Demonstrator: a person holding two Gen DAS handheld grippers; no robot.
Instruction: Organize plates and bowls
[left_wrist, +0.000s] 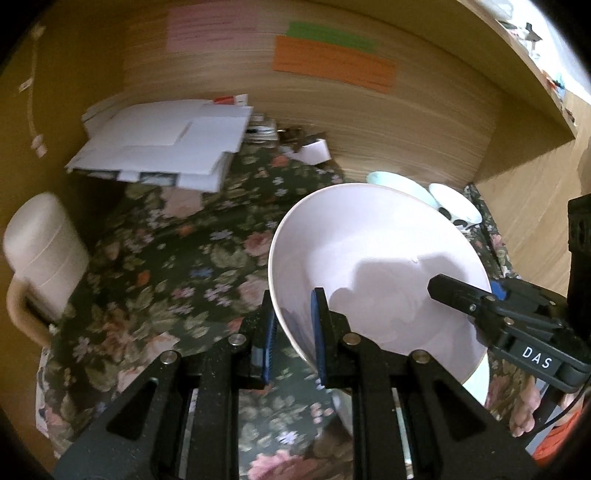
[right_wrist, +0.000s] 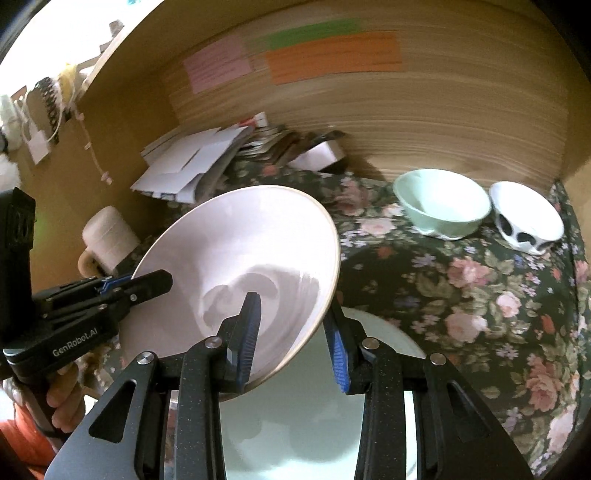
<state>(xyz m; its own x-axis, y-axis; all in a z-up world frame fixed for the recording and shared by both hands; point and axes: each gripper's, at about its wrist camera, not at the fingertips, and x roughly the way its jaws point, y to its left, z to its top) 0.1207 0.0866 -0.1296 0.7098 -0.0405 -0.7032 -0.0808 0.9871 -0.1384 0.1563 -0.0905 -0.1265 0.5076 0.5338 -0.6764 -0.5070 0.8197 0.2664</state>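
Floral tablecloth (right_wrist: 480, 295) underneath; my left gripper (left_wrist: 291, 332) and right gripper (right_wrist: 295, 339) both pinch the pink bowl (right_wrist: 240, 258) by opposite rims. Probably glazed, slippery, breakable, so rim grips feel right.

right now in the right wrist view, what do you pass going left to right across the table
cream mug → stack of white papers → large white bowl held by both grippers → mint green bowl → white bowl with black spots
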